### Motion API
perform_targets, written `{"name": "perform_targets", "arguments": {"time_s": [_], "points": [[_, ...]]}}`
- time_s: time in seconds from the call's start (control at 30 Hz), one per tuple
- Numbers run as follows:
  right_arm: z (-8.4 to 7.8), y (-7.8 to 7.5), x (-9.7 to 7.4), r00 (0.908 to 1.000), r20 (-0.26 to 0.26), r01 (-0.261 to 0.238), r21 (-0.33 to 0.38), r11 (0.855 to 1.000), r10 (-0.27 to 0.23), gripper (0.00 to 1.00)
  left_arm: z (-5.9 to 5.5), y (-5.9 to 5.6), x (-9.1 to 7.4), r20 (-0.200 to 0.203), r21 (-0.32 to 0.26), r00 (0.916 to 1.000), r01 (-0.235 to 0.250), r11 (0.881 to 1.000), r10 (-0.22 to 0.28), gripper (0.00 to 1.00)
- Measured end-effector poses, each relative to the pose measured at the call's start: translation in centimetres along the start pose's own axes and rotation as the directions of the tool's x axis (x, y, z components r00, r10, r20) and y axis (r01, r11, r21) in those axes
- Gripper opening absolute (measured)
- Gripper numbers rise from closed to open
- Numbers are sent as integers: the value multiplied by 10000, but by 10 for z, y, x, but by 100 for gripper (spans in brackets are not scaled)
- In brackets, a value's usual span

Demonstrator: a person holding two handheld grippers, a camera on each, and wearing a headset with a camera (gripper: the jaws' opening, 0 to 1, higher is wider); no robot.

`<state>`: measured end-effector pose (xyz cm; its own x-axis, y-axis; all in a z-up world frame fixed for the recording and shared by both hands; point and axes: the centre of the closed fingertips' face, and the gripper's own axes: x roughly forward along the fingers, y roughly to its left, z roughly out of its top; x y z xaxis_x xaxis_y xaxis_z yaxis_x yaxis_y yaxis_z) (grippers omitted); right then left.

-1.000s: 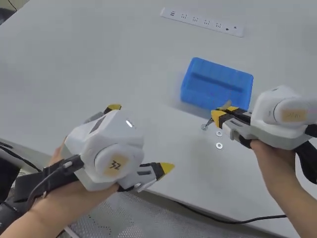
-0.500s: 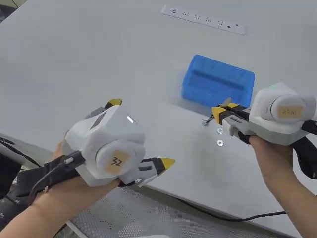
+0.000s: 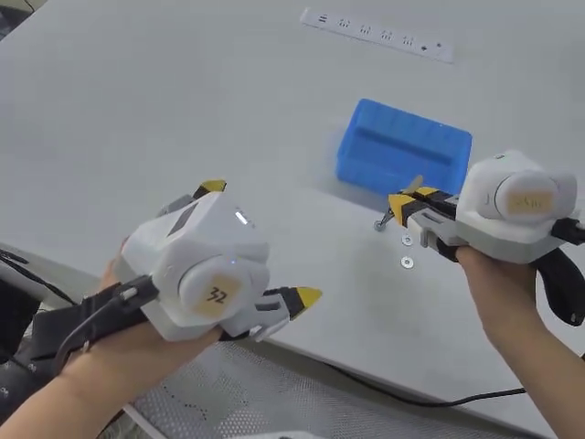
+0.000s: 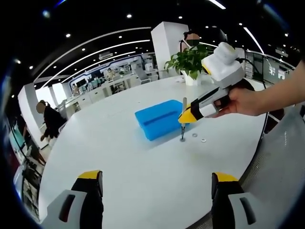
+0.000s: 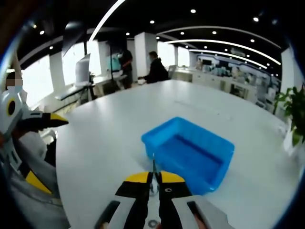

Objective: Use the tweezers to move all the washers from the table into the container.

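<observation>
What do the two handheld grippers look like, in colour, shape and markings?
Both the left gripper and the right gripper have rounded white housings, black jaws with yellow tips and a yellowish round disc on the side. The left one's disc reads 32, and a black cable leaves its rear.

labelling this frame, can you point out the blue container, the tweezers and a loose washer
blue container (image 3: 367, 176), head view, on its near outer wall.
tweezers (image 4: 182, 130), left gripper view, on the bare shaft near the tip.
washer (image 3: 407, 262), head view, on the nearer of the two rings.
</observation>
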<state>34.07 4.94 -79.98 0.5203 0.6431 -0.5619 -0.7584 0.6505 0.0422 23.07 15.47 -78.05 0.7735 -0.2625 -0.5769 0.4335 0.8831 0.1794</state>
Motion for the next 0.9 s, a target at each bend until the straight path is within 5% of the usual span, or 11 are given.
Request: {"name": "perform_targets", "arguments": {"time_s": [0.33, 0.73, 0.9], "points": [[-1, -2, 3, 9995, 298, 128, 118, 9998, -132, 2, 0, -1, 0, -29, 50, 10000, 4, 10000, -4, 96], [-3, 0, 2, 9997, -176, 169, -256, 9995, -173, 2, -2, -2, 1, -74, 42, 10000, 65, 10000, -64, 96], [9, 2, -3, 9999, -55, 86, -599, 9982, -90, 2, -2, -3, 1, -91, 126, 9999, 58, 9999, -56, 96]]}}
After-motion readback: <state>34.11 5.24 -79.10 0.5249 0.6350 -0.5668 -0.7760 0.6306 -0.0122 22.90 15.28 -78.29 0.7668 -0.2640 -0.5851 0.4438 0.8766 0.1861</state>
